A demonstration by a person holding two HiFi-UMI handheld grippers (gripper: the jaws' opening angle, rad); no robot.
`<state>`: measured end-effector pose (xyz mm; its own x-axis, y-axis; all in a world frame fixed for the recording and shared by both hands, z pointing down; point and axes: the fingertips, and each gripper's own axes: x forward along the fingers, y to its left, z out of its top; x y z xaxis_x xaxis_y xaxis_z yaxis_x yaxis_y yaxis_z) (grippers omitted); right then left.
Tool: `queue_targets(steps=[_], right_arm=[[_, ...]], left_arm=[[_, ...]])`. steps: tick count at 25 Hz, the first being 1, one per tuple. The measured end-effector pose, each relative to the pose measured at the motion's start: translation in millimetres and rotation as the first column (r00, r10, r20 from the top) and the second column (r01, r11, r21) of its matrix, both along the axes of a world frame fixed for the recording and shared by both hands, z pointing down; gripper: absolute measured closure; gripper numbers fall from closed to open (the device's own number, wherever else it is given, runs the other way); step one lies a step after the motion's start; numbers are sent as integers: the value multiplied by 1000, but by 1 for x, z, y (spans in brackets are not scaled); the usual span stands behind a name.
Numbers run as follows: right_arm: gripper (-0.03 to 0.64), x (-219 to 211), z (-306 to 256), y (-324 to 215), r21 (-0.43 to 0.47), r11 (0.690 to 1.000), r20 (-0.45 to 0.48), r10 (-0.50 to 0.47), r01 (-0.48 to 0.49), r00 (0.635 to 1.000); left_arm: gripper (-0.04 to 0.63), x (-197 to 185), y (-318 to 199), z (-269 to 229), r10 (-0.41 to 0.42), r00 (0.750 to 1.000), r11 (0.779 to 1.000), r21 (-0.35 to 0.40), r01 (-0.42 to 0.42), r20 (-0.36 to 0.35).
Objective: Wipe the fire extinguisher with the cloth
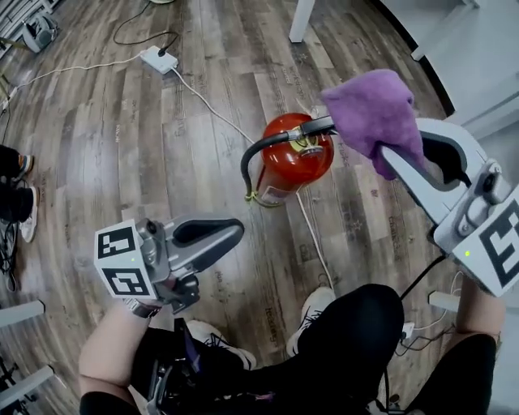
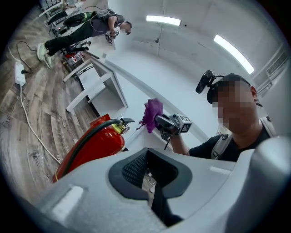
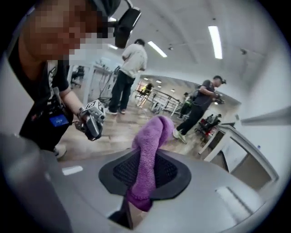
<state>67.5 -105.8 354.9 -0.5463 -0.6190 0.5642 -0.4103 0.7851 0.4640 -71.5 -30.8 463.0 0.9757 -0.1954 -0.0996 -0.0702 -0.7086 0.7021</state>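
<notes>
A red fire extinguisher (image 1: 293, 158) with a black hose stands on the wood floor, seen from above; it shows again as the extinguisher (image 2: 93, 145) in the left gripper view. My right gripper (image 1: 403, 154) is raised at the right, shut on a purple cloth (image 1: 374, 113) that bunches over its tip, above and to the right of the extinguisher's valve. The cloth (image 3: 150, 157) is pinched between the jaws in the right gripper view. My left gripper (image 1: 231, 233) hangs at the lower left, shut and holding nothing, short of the extinguisher.
A white power strip (image 1: 158, 58) and its cord (image 1: 212, 111) run across the floor behind the extinguisher. White table legs (image 1: 301, 20) stand at the back. Other people (image 3: 203, 104) work further off, and a bystander's shoes (image 1: 24, 212) sit at the left edge.
</notes>
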Motion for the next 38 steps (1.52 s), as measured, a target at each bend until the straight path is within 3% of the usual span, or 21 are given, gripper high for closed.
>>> queue_targets(steps=[2, 5, 8, 11, 12, 13, 14, 18, 24, 30, 32, 35, 37, 38], right_arm=[[551, -15, 12, -9, 12, 998, -191, -64, 68, 979], [551, -45, 41, -20, -27, 982, -414, -182, 188, 892], [552, -84, 68, -22, -85, 938, -571, -322, 336, 755], [552, -104, 99, -24, -180, 886, -690, -423, 427, 588], [552, -102, 107, -25, -213, 878, -710, -441, 430, 549], [552, -98, 112, -25, -244, 874, -714, -455, 420, 532], [552, -91, 113, -24, -273, 875, -703, -465, 400, 538], [553, -48, 95, -29, -340, 895, -637, -445, 290, 630], [552, 27, 71, -44, -321, 937, -580, -308, 136, 754], [554, 80, 89, -53, -309, 951, -587, -216, 31, 780], [554, 93, 95, -54, -309, 951, -548, -180, 2, 817], [554, 105, 95, -48, -352, 936, -355, -104, -30, 929], [554, 104, 88, -40, -418, 909, -104, -36, -11, 994], [554, 101, 82, -35, -454, 891, 48, 8, 15, 999]], left_arm=[[598, 1, 0, -2, 1, 1000, 1000, 4, -1, -1], [598, 2, 0, -5, -4, 1000, 1000, 10, 4, -5], [598, 1, -1, -8, -11, 1000, 1000, 15, 11, -6], [598, 3, -1, -9, -15, 1000, 1000, 17, 15, -7], [598, 4, -1, -8, -14, 1000, 1000, 18, 14, -5], [598, 5, 0, -8, -12, 1000, 1000, 17, 12, -3], [598, 6, 1, -7, -10, 1000, 1000, 17, 10, -1], [598, 8, -2, -4, -6, 1000, 1000, 9, 6, -2], [598, 14, -6, 4, 0, 1000, 1000, -19, 0, -8], [598, 22, -8, 7, 7, 1000, 999, -32, -7, -5], [598, 23, -10, 9, 6, 1000, 999, -33, -6, -2], [598, 24, -10, 13, 6, 1000, 1000, -29, -6, 1], [598, 23, -11, 16, 6, 1000, 1000, -31, -6, 4], [598, 23, -11, 17, 7, 1000, 999, -32, -7, 6]])
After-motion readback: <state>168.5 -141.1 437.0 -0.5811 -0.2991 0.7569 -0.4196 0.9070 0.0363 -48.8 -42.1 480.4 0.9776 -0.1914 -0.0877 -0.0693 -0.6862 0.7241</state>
